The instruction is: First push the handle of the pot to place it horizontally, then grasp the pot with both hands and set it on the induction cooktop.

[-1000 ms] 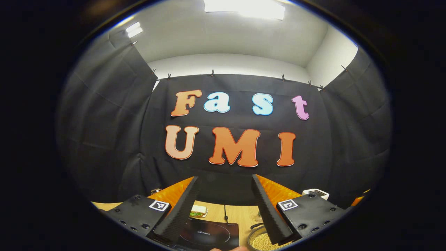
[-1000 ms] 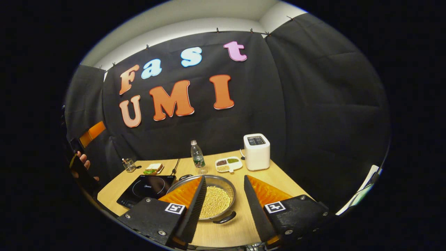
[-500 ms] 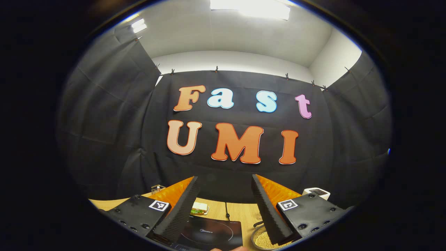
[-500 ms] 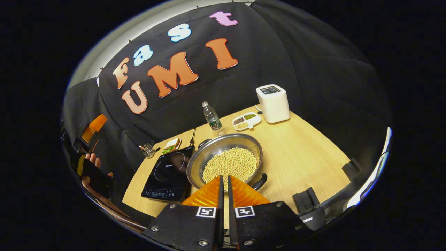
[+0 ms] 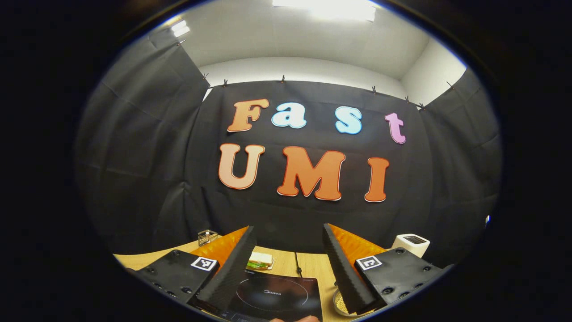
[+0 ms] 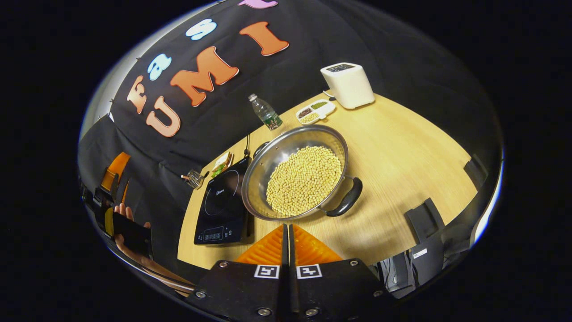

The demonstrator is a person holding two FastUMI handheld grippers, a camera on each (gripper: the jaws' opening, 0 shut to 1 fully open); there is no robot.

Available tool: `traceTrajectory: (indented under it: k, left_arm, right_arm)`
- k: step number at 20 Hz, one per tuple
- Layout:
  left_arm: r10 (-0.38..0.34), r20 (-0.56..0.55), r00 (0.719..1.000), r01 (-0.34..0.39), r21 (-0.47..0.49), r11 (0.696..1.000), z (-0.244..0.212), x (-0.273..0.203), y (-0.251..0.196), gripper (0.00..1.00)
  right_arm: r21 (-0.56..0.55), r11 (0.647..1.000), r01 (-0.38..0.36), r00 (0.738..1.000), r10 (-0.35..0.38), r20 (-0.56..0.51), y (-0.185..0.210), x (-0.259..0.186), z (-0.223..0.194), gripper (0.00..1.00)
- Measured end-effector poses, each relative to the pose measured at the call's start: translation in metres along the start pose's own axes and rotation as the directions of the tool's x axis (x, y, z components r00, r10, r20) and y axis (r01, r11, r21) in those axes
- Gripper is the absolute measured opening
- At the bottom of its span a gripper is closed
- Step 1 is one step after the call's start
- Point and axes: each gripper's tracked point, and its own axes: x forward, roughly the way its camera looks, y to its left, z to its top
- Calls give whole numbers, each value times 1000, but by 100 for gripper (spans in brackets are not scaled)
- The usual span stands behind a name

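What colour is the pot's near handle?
Black, on the handle of the steel pot; clearest in the right gripper view.

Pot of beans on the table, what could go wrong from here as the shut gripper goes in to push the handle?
1. The pot is heaped with beans; a hard shove on the handle might spill some.
2. The pot sits against the cooktop; turning it may nudge that.
3. The bottle stands just behind the pot and could tip.

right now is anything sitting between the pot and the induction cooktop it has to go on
Nothing visible does. The pot of beans stands right beside the induction cooktop on the table, with no object between them. The cooktop's glass is bare.
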Motion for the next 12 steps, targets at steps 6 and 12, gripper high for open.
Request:
traceTrajectory:
  k: [6, 12]
  left_arm:
    - [8, -76, 997, -5, 35, 999, -25, 14, 1, 98]
    - [16, -121, 993, -8, 58, 998, -44, 25, 0, 98]
  right_arm:
    - [98, 994, 46, 989, -32, -146, -10, 37, -23, 0]
    - [102, 988, 113, 970, -88, -225, -24, 65, -27, 0]
